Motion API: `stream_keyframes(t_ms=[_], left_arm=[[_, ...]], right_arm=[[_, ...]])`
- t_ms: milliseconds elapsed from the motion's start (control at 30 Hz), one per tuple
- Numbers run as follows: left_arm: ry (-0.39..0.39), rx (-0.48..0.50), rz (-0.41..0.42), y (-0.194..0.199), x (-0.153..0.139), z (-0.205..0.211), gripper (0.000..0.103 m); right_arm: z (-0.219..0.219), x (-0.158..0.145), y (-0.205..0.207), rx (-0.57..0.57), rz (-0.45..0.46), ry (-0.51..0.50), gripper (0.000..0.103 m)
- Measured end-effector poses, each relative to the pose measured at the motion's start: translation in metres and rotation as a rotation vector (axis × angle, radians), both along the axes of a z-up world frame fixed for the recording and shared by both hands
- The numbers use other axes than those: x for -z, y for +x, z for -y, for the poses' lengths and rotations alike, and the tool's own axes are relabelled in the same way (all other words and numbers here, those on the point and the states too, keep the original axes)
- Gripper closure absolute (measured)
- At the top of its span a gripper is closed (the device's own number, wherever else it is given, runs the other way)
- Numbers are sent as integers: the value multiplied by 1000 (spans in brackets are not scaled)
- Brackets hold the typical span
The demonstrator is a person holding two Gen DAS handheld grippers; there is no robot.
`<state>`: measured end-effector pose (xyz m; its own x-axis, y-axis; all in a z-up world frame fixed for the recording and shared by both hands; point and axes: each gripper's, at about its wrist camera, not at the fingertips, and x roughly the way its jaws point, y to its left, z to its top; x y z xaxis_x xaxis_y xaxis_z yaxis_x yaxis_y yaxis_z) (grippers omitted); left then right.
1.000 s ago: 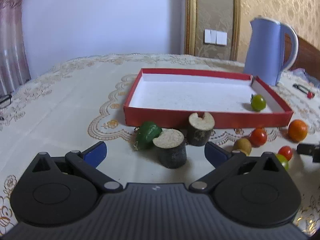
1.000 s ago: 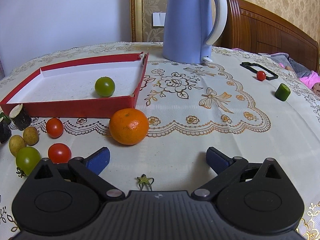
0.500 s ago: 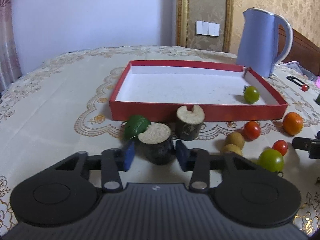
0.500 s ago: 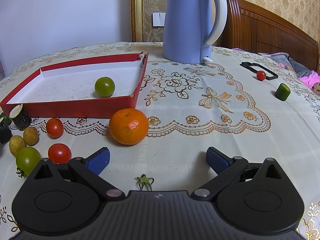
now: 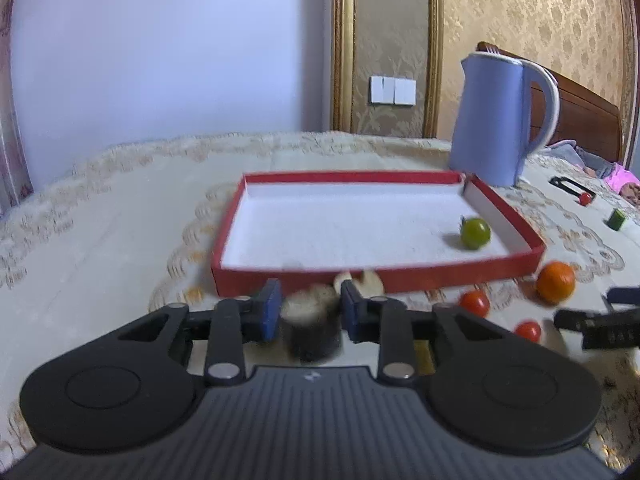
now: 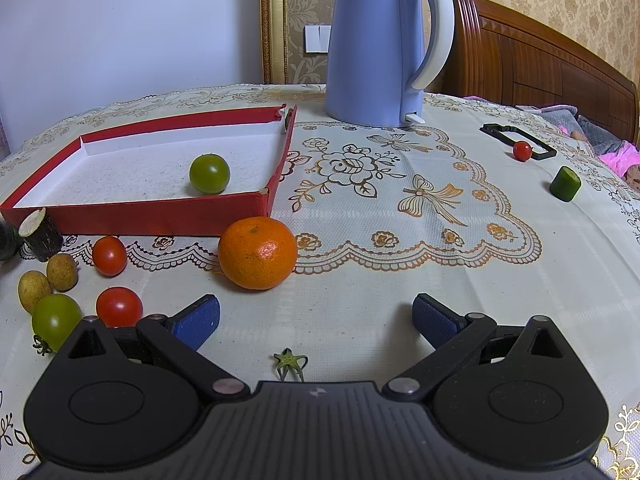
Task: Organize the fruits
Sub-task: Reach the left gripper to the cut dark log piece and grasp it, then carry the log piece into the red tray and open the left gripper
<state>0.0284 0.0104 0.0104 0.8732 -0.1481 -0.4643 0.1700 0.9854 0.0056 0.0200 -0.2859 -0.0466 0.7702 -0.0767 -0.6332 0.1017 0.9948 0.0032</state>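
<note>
Taking the shallow red cardboard tray with the white floor (image 5: 504, 216) as the landmark, start at its left end. Just in front of its near wall, the left gripper (image 5: 308, 314) has its blue pads drawn in against a dark-skinned cylinder chunk with a pale cut top (image 5: 310, 328). The view is blurred by motion, so I cannot tell whether the piece is off the cream lace tablecloth (image 6: 400, 240). A second dark chunk with a notched pale top (image 5: 362, 280) stands just behind it, touching or nearly touching the tray wall.

Inside the tray, near its right wall, lies one green tomato (image 6: 209, 173). In front of the tray's right half sit two red cherry tomatoes (image 6: 109, 255), two small tan round fruits (image 6: 62, 271) and another green tomato (image 6: 56, 316). An orange mandarin (image 6: 258, 252) rests off the tray's front right corner. The right gripper (image 6: 316, 318) hovers near the mandarin with its fingers spread wide and nothing between them. Well to the right of the tray stand a blue electric kettle (image 6: 376, 48), a lone red tomato (image 6: 522, 151) and a green cut piece (image 6: 565, 183).

The risks, as I judge them:
- The chunk's round, probably slick skin could slip or twist in the pads if lifted fast.
- A low carry could catch the near wall or knock the notched chunk.
- Once released, the chunk could roll into the green tomato.
</note>
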Motion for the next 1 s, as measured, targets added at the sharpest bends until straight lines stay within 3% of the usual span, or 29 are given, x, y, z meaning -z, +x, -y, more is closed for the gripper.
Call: stream_keyframes(t_ms=[33,167,300,367,400,433,533,600,700,767,833,867,967,1000], left_arm=[[9,-1,1,6,-2,0,96],[32,-20,-22,27,-4,-1,96],[-30,11,-63,16,-2,-18,91],[-16,0,-45,-1,-1,-27,63],[-19,-20,-37,-9,0,-32,42],[-26,-29,-27,-17,2,-38,31],[-27,-38,-31,-29,7,-48,23],[-24,-18,-31,-33,10,-50,12],[3,-29,-34,-32,17,-49,13],[-9,-30,-55,-27,22,-48,20],[19,-28,-81,-22,28,-44,46],[34,-31,-101,-19,32,-42,54],[24,-36,-96,-20,37,-45,67],[26,-35,-91,-20,36,-45,67]], right_arm=[[0,0,0,0,0,0,0],[0,0,0,0,0,0,0],[0,0,0,-1,0,1,0],[0,0,0,-1,0,1,0],[0,0,0,-1,0,1,0],[0,0,0,-1,0,1,0],[0,0,0,-1,0,1,0],[0,0,0,-1,0,1,0],[0,0,0,-1,0,1,0],[0,0,0,-1,0,1,0],[0,0,-1,-1,0,1,0],[0,0,-1,-1,0,1,0],[0,0,-1,-1,1,1,0],[0,0,-1,-1,1,1,0]])
